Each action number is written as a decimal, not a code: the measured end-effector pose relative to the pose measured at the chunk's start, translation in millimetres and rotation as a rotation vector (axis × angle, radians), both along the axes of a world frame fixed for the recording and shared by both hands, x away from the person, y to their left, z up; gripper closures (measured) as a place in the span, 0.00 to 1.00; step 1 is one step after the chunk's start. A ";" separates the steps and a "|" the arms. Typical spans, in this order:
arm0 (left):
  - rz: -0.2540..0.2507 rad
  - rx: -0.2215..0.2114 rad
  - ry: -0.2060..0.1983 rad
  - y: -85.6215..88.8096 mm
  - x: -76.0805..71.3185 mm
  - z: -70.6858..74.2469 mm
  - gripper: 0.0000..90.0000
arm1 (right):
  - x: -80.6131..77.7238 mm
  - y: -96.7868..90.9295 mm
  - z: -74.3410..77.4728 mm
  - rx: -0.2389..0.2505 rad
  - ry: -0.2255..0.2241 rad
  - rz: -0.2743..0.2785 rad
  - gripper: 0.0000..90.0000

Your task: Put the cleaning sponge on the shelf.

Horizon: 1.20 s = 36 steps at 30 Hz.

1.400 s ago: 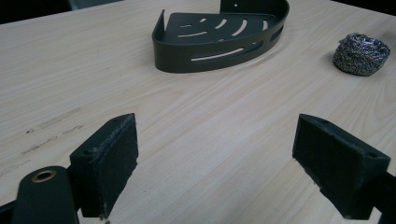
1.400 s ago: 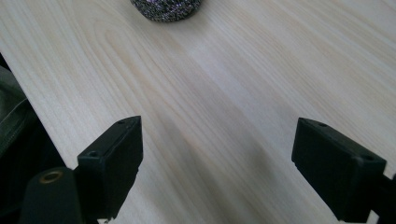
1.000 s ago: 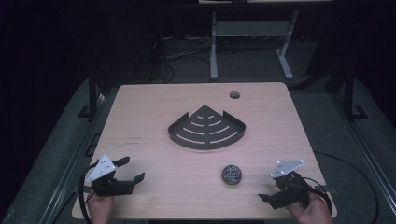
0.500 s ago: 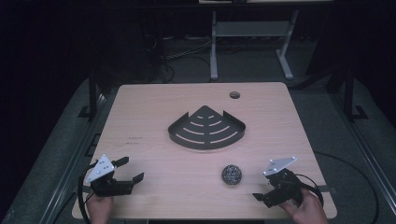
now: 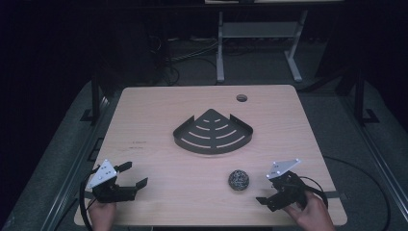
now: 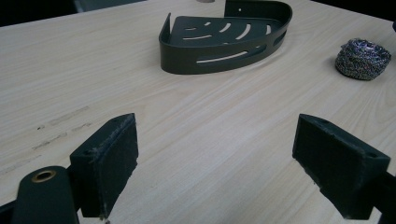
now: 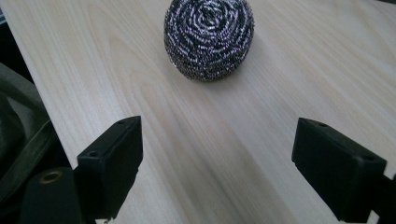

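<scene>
While the right gripper (image 5: 270,196) sits near the worktop's (image 5: 159,110) 5 o'clock corner with its 2 fingers (image 7: 112,158) spread wide and empty, the steel scourer (image 5: 239,180) lies just beside it at its 10 o'clock, apart from the fingers; in the right gripper view it sits at 12 o'clock ahead of them. The left gripper (image 5: 132,175) rests at 7 o'clock, fingers likewise open and empty. The dark corner caddy (image 5: 213,133) sits mid-worktop, at the scourer's 11 o'clock.
</scene>
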<state>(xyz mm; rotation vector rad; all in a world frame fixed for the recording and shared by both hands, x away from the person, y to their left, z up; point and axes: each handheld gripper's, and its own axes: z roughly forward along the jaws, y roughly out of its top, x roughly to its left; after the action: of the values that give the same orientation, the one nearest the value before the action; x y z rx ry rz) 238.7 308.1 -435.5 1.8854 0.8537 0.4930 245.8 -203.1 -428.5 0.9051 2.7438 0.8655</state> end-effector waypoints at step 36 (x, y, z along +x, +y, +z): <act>0.009 -0.010 -0.003 2.9 -0.8 0.9 0.15 | 25.9 43.0 7.3 -0.063 0.024 0.109 0.18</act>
<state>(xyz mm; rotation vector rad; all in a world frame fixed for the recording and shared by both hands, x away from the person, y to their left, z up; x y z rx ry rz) 237.9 311.1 -434.5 1.8719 0.8617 0.4966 271.7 -160.1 -421.2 0.7662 2.8467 0.7855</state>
